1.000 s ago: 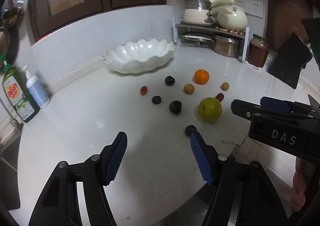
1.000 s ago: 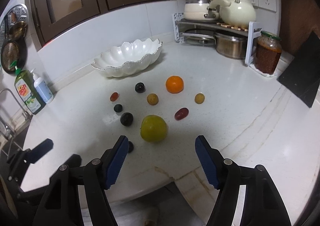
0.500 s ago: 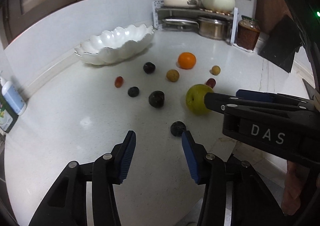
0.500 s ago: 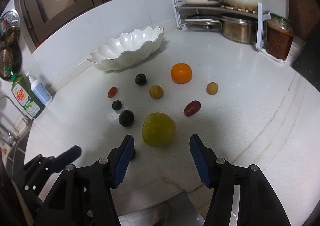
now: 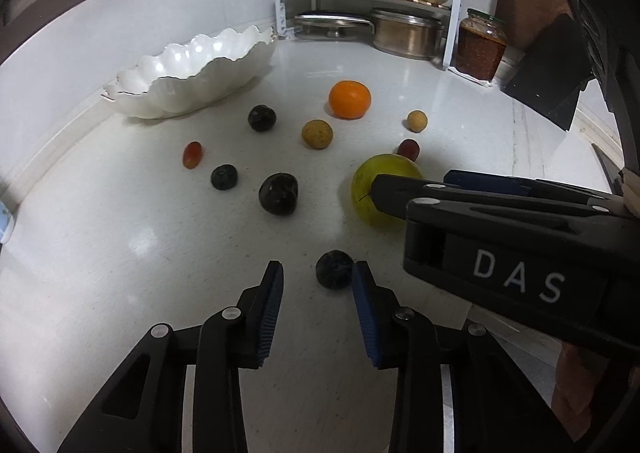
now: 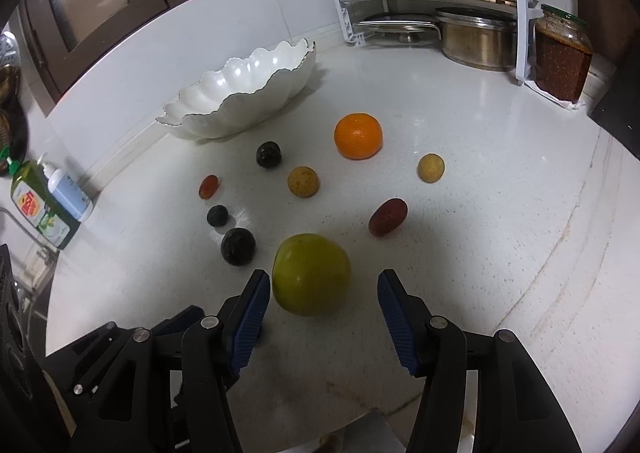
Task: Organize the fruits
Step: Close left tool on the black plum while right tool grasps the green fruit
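We judge the task to be at its very beginning: the white scalloped ceramic bowl (image 6: 240,101) near the back wall shows no fruit inside as far as we can see, and every fruit lies on the white speckled table (image 6: 500,213). In front of the bowl we count the round orange fruit (image 6: 358,135), two small yellow-brown round fruits (image 6: 303,181), two red oval grapes (image 6: 387,217), several dark round fruits (image 6: 238,246), and the big green-yellow apple (image 6: 311,273). The left hand-held gripper (image 5: 318,293) is closing its jaws around the small dark blue berry (image 5: 334,269) at the near edge of the table; the berry is between the blue pads, just beside the right one, but we see no real squeeze yet. The right hand-held gripper (image 6: 320,307) has its jaws about half open on both sides of the apple; its left pad is very close to the skin and its right pad is clearly apart, so it holds nothing. What is left, in our opinion, is almost everything: to grip these two fruits, carry them to the bowl, and then do the same for the others.
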Tool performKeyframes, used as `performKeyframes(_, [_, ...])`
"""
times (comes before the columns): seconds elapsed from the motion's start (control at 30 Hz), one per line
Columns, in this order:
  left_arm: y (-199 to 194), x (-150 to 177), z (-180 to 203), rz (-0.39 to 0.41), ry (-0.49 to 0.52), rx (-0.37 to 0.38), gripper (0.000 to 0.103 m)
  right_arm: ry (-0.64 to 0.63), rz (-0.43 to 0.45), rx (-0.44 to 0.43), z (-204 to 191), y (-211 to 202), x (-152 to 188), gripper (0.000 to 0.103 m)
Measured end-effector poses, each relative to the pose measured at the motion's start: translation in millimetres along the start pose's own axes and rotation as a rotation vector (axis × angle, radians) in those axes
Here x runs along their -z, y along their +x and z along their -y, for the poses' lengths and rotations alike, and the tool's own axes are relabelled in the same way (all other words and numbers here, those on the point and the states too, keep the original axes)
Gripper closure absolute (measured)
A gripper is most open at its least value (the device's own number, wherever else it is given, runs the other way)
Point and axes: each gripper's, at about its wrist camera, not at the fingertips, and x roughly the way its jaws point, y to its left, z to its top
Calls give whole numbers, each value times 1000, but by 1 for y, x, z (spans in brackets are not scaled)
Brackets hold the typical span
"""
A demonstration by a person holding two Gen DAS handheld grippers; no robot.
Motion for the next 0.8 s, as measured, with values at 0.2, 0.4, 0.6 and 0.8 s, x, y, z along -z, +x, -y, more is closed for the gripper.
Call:
performKeyframes(0.2, [6, -3, 3, -7, 16, 23, 72, -1, -13, 0, -3, 9, -2, 49])
performKeyframes(0.4, [10, -5, 4, -12, 21, 46, 77, -3, -28, -6, -4, 15, -2, 51])
performKeyframes(0.6, [11, -4, 4, -9, 6, 66, 81, -17, -28, -15, -6, 17, -2, 57])
performKeyframes(0.8, [4, -1, -6, -4, -27, 24, 81, -26, -24, -6, -7, 16, -1, 57])
